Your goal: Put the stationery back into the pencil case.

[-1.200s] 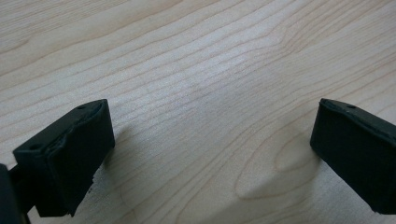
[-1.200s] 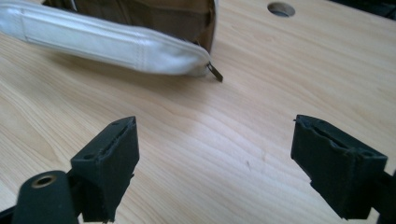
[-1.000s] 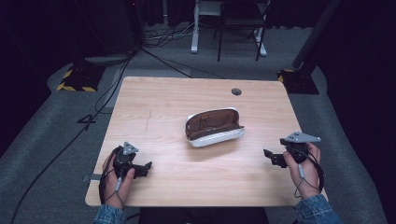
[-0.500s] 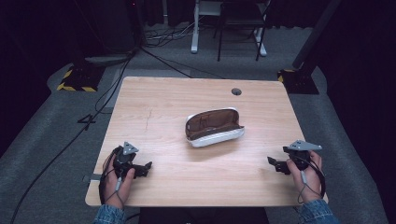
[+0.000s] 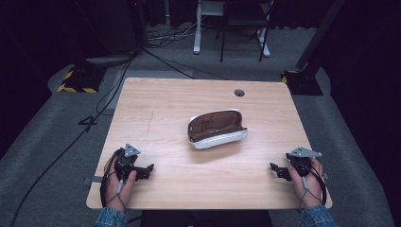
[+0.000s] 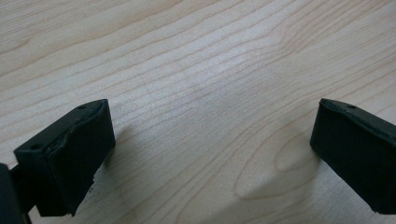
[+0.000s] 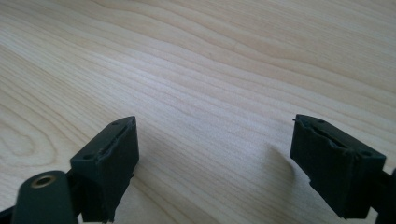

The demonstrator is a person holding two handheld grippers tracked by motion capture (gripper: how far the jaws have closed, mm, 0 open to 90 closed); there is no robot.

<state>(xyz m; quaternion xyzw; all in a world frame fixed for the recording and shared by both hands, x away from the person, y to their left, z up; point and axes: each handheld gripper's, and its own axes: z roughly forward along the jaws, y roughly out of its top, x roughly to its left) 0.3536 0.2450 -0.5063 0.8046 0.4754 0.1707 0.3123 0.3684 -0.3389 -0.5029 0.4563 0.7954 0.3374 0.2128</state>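
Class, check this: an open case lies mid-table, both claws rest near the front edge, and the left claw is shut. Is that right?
Not quite. The left claw is open: the left gripper view shows its jaws wide apart over bare wood. The rest holds: the open case lies mid-table, and both claws rest near the front edge.

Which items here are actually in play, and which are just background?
In play:
- open case, mid-table, brown lining showing
- left gripper, open, resting near the table's front edge
- right gripper, open, near the front right

Background:
- table
- round hole near the far edge
- floor cables
- chair legs behind the table
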